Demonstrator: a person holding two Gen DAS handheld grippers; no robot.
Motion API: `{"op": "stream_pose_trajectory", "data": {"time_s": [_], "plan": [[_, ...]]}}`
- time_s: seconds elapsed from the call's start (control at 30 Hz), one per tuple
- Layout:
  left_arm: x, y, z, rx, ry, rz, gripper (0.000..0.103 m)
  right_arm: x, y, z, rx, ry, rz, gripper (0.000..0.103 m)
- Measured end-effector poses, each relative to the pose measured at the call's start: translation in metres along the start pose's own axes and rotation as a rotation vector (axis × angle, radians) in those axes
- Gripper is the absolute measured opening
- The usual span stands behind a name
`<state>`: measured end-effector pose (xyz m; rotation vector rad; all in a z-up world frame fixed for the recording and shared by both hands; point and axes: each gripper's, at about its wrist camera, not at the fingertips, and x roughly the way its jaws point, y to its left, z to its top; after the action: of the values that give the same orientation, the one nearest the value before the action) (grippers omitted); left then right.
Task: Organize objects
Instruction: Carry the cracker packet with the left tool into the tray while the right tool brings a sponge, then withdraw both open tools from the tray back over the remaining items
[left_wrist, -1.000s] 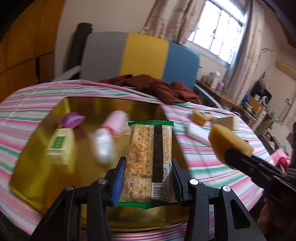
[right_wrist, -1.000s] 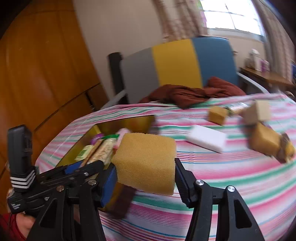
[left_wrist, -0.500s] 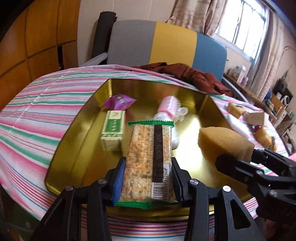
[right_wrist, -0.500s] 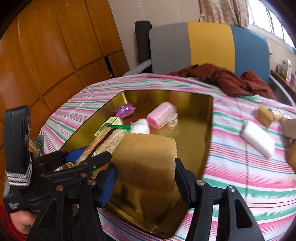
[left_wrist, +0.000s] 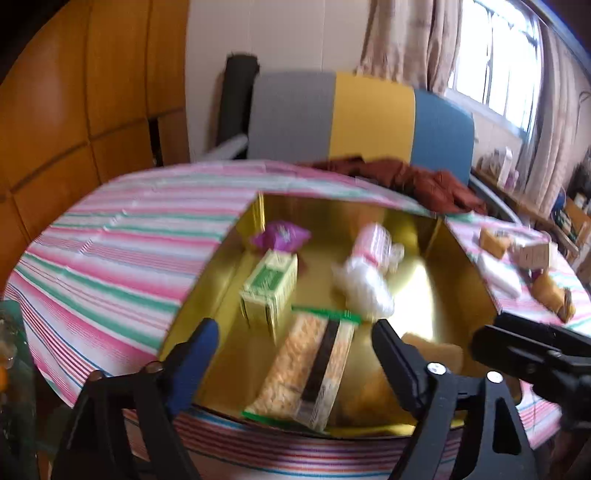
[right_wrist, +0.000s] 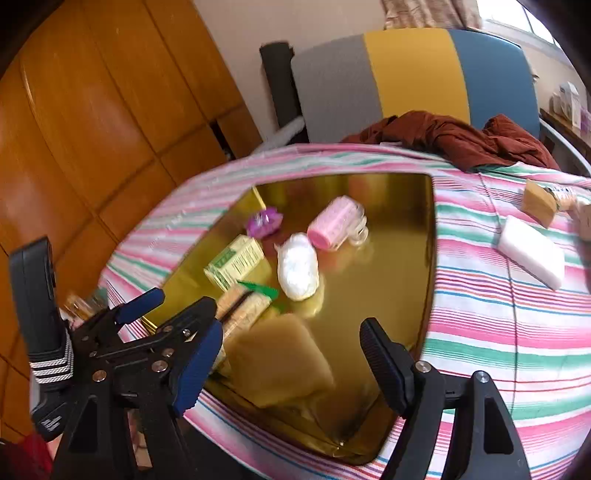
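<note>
L gripper (left_wrist: 295, 345) jaws opening, cracker pack (left_wrist: 308, 369) loose between, in gold tray (left_wrist: 461, 266); barcode blurred, unreadable. R gripper (right_wrist: 291, 345) opening, sponge (right_wrist: 280, 362) freed in tray near pack

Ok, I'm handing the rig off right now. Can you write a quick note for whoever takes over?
Left gripper: jaws opening, cracker pack between them, let go in the gold tray.
Right gripper: jaws opening, yellow sponge released in the tray.
Done: both in the tray with the earlier items.
Left: white sponge and tan blocks on the striped cloth.
</note>
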<state>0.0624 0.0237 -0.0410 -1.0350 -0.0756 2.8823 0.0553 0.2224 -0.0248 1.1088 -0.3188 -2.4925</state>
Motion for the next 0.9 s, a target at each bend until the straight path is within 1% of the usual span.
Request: {"op": "stream_pose_trajectory", "data": {"time_s": [0.07, 0.13, 0.23, 0.3, 0.33, 0.43, 0.57, 0.63, 0.73, 0.8, 0.9], "plan": [[-0.007, 0.000, 0.005, -0.024, -0.041, 0.006, 0.101, -0.014, -0.006, 0.000, 0.020, -0.041, 0.001, 0.078], [-0.012, 0.001, 0.008, -0.054, -0.060, -0.007, 0.103, -0.026, -0.014, -0.001, 0.032, -0.076, -0.036, 0.078], [-0.011, -0.002, 0.011, -0.094, -0.039, -0.075, 0.103, -0.043, -0.029, -0.003, 0.063, -0.112, -0.099, 0.078], [-0.010, -0.008, 0.011, -0.106, -0.015, -0.100, 0.103, -0.052, -0.042, -0.004, 0.092, -0.130, -0.124, 0.078], [-0.010, -0.014, 0.009, -0.109, 0.000, -0.125, 0.103, -0.057, -0.049, -0.005, 0.107, -0.136, -0.140, 0.078], [-0.009, -0.030, 0.008, -0.102, 0.022, -0.167, 0.103, -0.070, -0.067, -0.008, 0.133, -0.151, -0.181, 0.078], [-0.012, -0.059, 0.010, -0.099, 0.033, -0.262, 0.103, -0.085, -0.089, -0.015, 0.160, -0.154, -0.243, 0.078], [-0.014, -0.077, 0.013, -0.087, 0.038, -0.317, 0.103, -0.094, -0.099, -0.021, 0.165, -0.156, -0.274, 0.078], [-0.013, -0.113, 0.016, -0.044, 0.066, -0.405, 0.103, -0.109, -0.114, -0.027, 0.171, -0.166, -0.326, 0.078], [-0.012, -0.140, 0.018, 0.012, 0.091, -0.467, 0.103, -0.120, -0.127, -0.032, 0.184, -0.175, -0.364, 0.078], [-0.014, -0.177, 0.020, 0.098, 0.106, -0.522, 0.103, -0.131, -0.148, -0.038, 0.204, -0.170, -0.415, 0.078]]}}
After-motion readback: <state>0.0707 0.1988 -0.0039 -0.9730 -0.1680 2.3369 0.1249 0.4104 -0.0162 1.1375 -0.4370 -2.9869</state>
